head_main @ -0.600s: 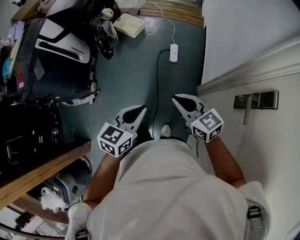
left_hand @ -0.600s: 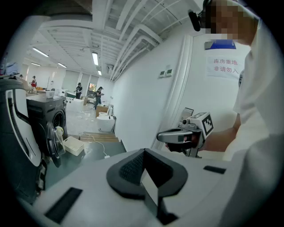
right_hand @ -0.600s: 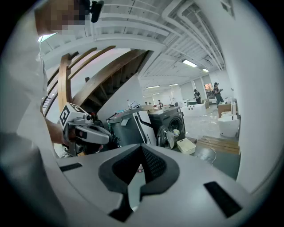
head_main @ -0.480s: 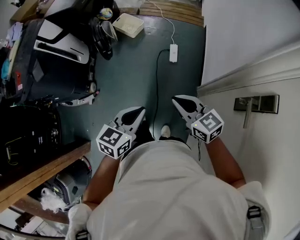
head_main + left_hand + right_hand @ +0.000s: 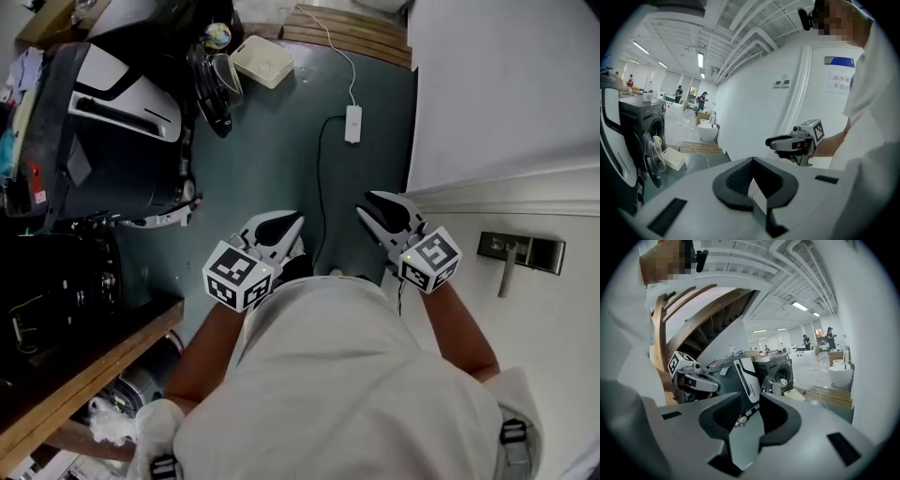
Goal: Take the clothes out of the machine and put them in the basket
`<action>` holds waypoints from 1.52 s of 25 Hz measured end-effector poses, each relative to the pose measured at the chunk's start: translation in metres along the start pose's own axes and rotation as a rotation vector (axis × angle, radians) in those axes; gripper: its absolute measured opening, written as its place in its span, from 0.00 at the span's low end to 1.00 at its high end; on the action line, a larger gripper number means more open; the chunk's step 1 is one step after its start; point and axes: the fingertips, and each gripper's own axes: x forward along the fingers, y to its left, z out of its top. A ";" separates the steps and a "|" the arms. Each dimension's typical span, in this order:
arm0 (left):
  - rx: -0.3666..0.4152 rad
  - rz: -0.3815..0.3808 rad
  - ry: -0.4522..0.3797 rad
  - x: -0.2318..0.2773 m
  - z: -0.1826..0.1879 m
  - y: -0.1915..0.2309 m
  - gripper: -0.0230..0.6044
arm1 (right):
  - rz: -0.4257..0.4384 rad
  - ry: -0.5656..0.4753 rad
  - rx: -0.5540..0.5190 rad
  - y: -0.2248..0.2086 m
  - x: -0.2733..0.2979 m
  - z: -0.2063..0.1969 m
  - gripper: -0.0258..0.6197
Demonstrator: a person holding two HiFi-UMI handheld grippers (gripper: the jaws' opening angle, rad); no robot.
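The dark washing machine [image 5: 112, 122] stands at the left with its round door [image 5: 217, 82] swung open; I cannot make out clothes inside. A white basket [image 5: 263, 60] sits on the floor just beyond the door. My left gripper [image 5: 292, 223] and right gripper [image 5: 367, 208] are held side by side in front of the person's body, well short of the machine, both empty. In the left gripper view the left gripper [image 5: 752, 161] has its pads together. In the right gripper view the right gripper [image 5: 757, 401] shows a narrow gap between its pads, with nothing in it.
A black cable and white power block [image 5: 353, 124] lie on the grey-green floor ahead. A white door with a metal handle [image 5: 511, 253] is at the right. A wooden shelf [image 5: 89, 361] juts in at the lower left. Wooden boards [image 5: 347, 28] lie at the far end.
The head view has shifted a little, so the door handle sits lower and further right. Both grippers stay in front of the body, and their jaws look unchanged.
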 end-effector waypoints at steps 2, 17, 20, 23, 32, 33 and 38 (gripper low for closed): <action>0.010 -0.017 0.002 0.001 0.006 0.014 0.03 | -0.016 0.019 -0.012 -0.007 0.012 0.006 0.19; -0.024 0.039 -0.013 0.024 0.042 0.129 0.03 | -0.022 0.047 -0.059 -0.088 0.115 0.061 0.31; -0.047 0.076 -0.003 0.053 0.056 0.150 0.03 | 0.012 0.047 -0.051 -0.125 0.132 0.067 0.31; -0.055 0.104 0.003 0.093 0.086 0.168 0.03 | 0.058 0.050 -0.043 -0.171 0.149 0.080 0.31; -0.016 0.176 0.016 0.205 0.174 0.202 0.03 | 0.110 0.031 -0.037 -0.314 0.182 0.128 0.31; -0.015 0.183 0.020 0.214 0.178 0.205 0.03 | 0.113 0.029 -0.030 -0.327 0.186 0.130 0.31; -0.031 0.191 0.035 0.246 0.193 0.219 0.03 | 0.155 0.058 -0.016 -0.361 0.201 0.130 0.31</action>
